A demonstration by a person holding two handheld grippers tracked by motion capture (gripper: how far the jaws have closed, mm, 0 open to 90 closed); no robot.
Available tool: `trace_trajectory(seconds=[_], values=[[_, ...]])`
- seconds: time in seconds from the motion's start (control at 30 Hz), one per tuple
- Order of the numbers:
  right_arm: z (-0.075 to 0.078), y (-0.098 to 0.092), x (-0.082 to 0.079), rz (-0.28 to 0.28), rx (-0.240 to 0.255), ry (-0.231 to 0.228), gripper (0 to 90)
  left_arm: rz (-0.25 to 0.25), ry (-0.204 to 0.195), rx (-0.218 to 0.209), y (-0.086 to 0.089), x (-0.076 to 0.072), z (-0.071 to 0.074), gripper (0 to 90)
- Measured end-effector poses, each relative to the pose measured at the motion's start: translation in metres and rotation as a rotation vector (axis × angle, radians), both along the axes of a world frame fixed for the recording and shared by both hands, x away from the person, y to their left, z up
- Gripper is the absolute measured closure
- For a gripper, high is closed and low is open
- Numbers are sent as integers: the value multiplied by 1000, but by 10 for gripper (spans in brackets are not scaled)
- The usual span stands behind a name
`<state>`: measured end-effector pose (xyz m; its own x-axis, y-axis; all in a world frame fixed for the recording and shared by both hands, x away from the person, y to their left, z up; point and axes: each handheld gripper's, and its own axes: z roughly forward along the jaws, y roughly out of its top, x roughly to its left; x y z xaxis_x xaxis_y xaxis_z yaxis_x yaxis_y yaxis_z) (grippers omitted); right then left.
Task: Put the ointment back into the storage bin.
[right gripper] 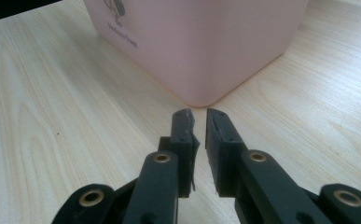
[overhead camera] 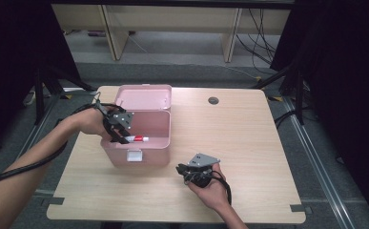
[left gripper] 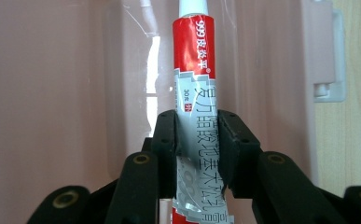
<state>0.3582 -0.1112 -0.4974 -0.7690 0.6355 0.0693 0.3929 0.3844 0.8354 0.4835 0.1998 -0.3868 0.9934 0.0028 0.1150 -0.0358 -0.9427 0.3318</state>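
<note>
Pink plastic box stands open on the left half of the wooden table, its lid tipped back on the far side. Over its opening the left gripper clamps a red and silver tube at mid-length, white cap pointing right, just above the near wall. To the right of the box, near the front edge, the right gripper rests low over the wood, jaws a narrow slit apart, holding nothing.
</note>
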Motion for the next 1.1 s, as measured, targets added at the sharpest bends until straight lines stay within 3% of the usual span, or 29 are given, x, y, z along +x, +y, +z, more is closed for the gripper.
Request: trace_trajectory(seconds=[0.1,0.37,0.47,0.63,0.9,0.93,1.1], values=[[-1,0,1,4,-7,-15,821,3,7,7,0,0,-2,696],[-1,1,-1,2,-8,18,819,-4,15,21,-4,2,-5,696],[-1,0,0,8,-18,1,819,-14,18,28,-6,4,-7,695],[0,0,0,6,-11,13,819,-15,25,48,-9,6,-12,696],[0,0,0,8,-11,14,818,-19,24,45,-11,7,-14,696],[0,0,1,8,-23,-13,818,-17,25,45,-11,7,-14,696],[0,0,0,10,-16,-3,815,-19,32,59,-13,9,-17,696]])
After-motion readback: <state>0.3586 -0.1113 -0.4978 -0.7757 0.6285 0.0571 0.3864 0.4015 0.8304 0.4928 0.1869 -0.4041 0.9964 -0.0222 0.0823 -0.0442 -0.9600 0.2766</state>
